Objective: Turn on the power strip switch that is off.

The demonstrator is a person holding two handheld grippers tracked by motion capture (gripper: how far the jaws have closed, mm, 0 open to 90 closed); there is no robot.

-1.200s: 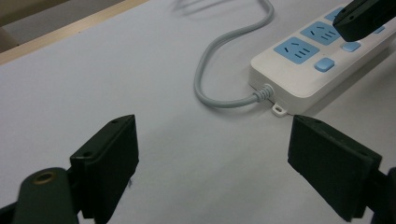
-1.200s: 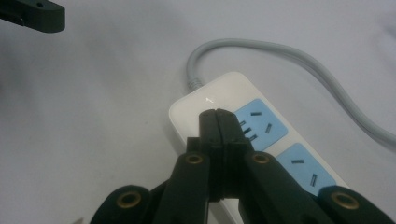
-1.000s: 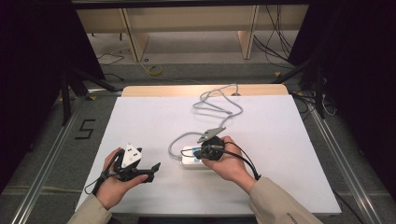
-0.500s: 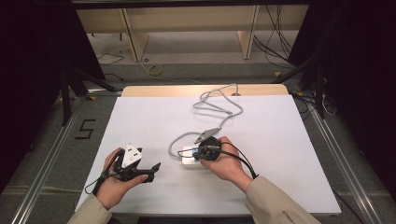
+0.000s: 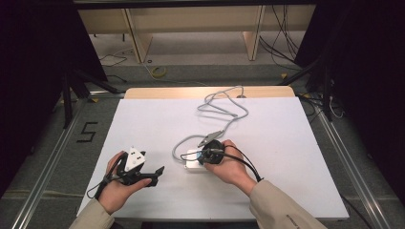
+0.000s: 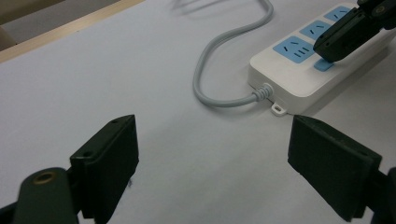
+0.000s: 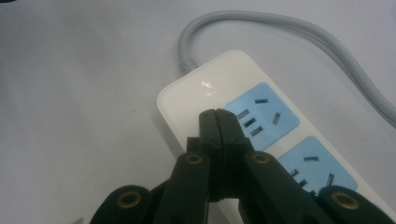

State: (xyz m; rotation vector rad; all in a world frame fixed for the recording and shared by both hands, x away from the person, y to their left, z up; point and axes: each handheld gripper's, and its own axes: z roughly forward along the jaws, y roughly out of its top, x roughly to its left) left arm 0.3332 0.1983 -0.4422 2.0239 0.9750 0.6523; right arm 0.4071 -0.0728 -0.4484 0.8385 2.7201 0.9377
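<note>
**Closed jaws pressed to the power strip's switch end**

The power strip (image 5: 193,161) lies on the white worktop (image 5: 286,143), near its front edge and about midway across; it is white with blue sockets (image 7: 261,116), and in the left gripper view a small blue patch (image 6: 323,66) sits at its near end beside the first socket; its grey cable (image 5: 224,107) leaves that end, loops close by and then snakes away to the worktop's far edge.

The right hand-held gripper (image 5: 206,157) is clenched, jaws together with nothing between them; its tips rest on the strip's top at the cable end, just beside the first socket, and in the left gripper view they come down onto the blue patch; the right hand (image 5: 231,167) wraps the gripper's body just behind the strip.

The left hand-held gripper (image 5: 155,174) is released, jaws wide and empty; it sits low over the worktop to the left of the strip, apart from it and pointing towards it; the left hand (image 5: 117,188) holds it by the front edge.
</note>
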